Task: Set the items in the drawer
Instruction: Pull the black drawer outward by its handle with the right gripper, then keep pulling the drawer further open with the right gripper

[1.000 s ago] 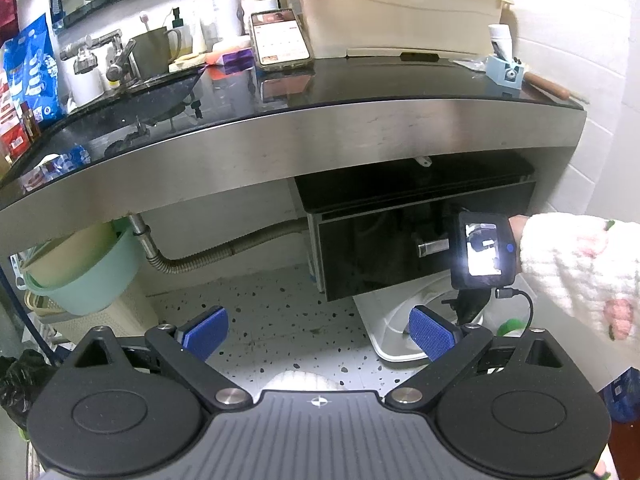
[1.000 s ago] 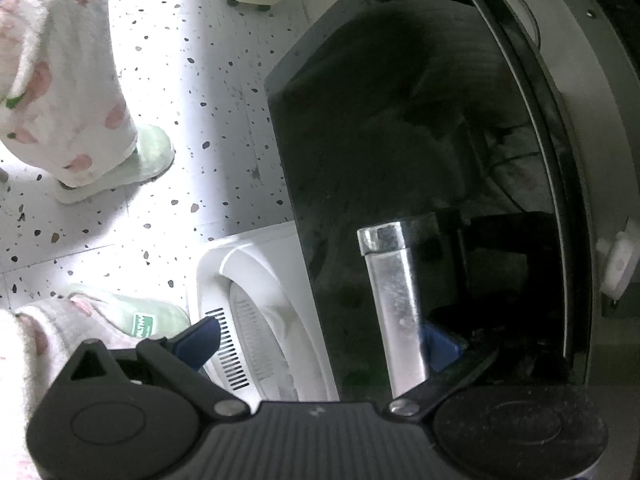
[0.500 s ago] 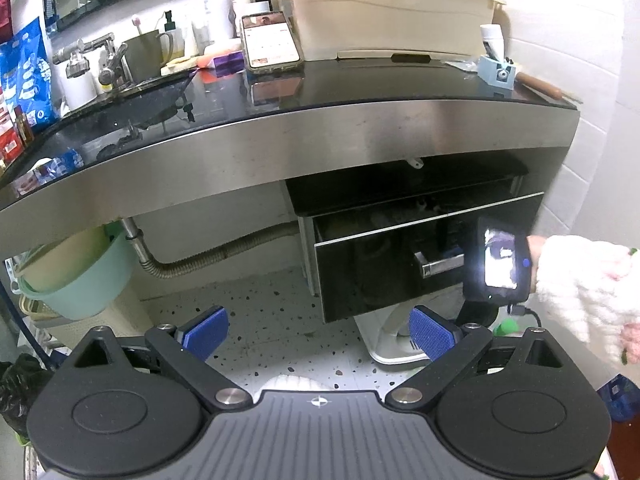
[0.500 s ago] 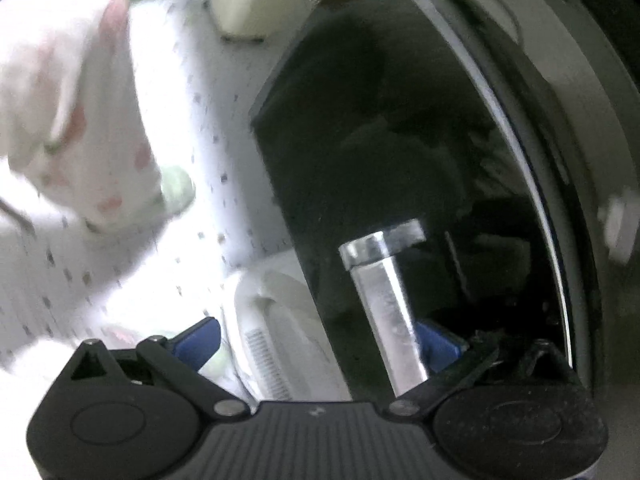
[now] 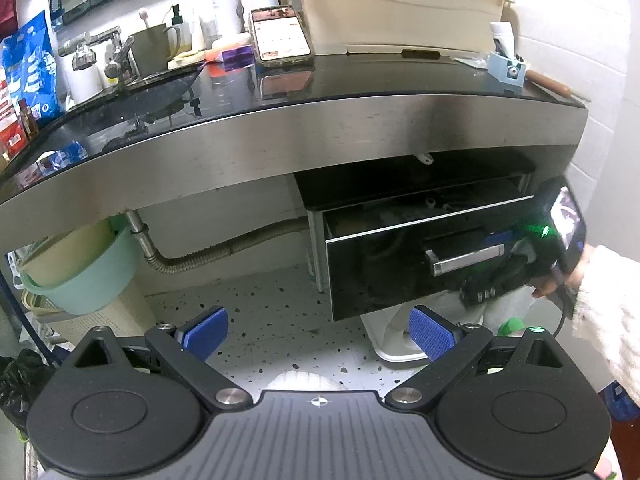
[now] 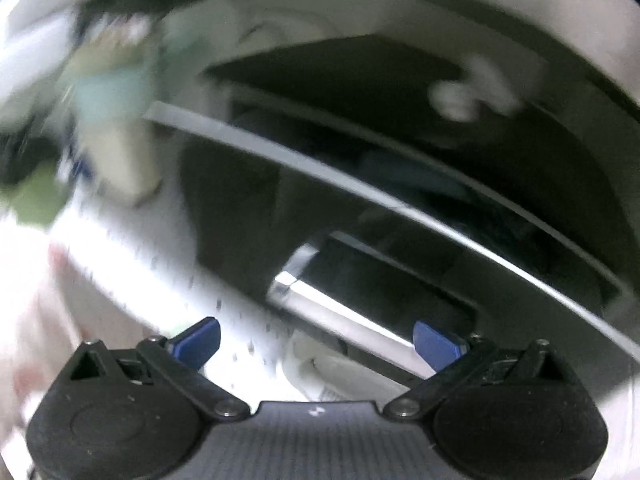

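Observation:
A glossy black drawer (image 5: 384,268) with a chrome bar handle (image 5: 466,258) hangs under the steel-fronted counter (image 5: 280,140) and stands pulled partly out. My right gripper (image 5: 516,256) is at the handle's right end; in its own blurred view (image 6: 316,340) its blue fingers are spread, with the handle (image 6: 340,308) lying just beyond them. My left gripper (image 5: 316,330) is open and empty, held back low over the speckled floor. On the counter lie a phone (image 5: 280,36), a purple block (image 5: 238,58) and a blue holder (image 5: 506,70).
A sink with tap (image 5: 116,52), mug (image 5: 150,46) and bottles (image 5: 224,0) sits at the counter's left, a cream tub (image 5: 400,12) at the back. A green basin (image 5: 84,272) and drain hose (image 5: 224,248) hang under the sink. A white bin (image 5: 396,336) stands below the drawer.
The drawer has slid out from nearly shut to partly open, drawn by my right gripper at the handle. The right wrist view has swung round and blurred. My left gripper stays open.

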Demonstrator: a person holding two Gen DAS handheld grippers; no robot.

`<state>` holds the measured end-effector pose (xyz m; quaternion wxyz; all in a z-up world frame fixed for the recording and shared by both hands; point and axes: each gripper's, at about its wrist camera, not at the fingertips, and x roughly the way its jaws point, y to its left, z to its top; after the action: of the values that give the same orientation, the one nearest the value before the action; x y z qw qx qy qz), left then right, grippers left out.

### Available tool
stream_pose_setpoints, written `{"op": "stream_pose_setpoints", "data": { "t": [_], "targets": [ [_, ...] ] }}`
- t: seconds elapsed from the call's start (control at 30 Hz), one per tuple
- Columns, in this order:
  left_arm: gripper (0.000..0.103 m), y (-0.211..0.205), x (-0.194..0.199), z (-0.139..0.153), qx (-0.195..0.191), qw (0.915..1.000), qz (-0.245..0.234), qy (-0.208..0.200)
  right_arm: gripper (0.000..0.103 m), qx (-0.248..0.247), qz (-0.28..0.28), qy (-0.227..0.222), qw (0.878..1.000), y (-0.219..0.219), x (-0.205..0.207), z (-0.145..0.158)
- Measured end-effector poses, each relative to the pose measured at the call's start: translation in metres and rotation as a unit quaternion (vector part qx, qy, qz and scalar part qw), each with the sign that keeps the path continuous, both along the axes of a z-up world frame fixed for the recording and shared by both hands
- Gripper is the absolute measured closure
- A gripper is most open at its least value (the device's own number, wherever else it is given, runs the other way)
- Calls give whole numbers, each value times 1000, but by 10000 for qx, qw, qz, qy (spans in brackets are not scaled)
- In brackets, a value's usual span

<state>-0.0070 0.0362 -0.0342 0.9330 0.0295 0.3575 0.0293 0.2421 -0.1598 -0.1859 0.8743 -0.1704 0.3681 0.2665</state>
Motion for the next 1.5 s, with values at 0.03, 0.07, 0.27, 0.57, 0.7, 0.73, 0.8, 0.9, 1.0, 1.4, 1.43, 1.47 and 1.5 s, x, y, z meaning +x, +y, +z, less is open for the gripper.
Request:
{"op": "stream_pose_setpoints", "data": {
  "t": [0.03,0.07,0.27,0.57,0.7,0.73,0.8,0.9,1.0,1.4,1.43,1.47,1.5],
  "targets": [
    [5,0,0,0,-10,10000,-2,6,0,167,-274,14,9995,-5,3,3],
    [5,0,0,-1,-22,10000,-8,10,0,316,-524,35,9981,-9,6,5],
    [5,-3,-2,0,4,10000,-78,4,1,679,-1409,115,9876,-18,27,0],
    [5,1,1,-2,-12,10000,9,82,10,516,-1587,226,9857,-4,51,-17],
    [5,1,1,-2,0,10000,-2,89,9,513,-1767,320,9824,-3,55,-23],
    [5,0,1,-2,5,10000,-8,86,8,508,-1815,346,9815,-3,57,-24],
    [5,0,1,-2,14,10000,-19,79,5,489,-1823,352,9814,-1,58,-26],
    [5,0,0,0,8,10000,-24,61,3,438,-1850,319,9812,2,58,-29],
    [5,1,0,0,-9,10000,-20,50,2,458,-1863,278,9810,2,56,-31],
    [5,-1,-2,3,-19,10000,-57,9,2,517,-1897,175,9803,2,47,-36],
    [5,-1,-2,3,-32,10000,-61,4,2,515,-1900,180,9803,2,46,-37],
    [5,-1,-1,3,-45,10000,-63,0,2,516,-1903,180,9802,2,44,-37],
    [5,0,-1,3,-54,10000,-63,-6,1,518,-1906,178,9801,2,42,-37]
  ]
}}
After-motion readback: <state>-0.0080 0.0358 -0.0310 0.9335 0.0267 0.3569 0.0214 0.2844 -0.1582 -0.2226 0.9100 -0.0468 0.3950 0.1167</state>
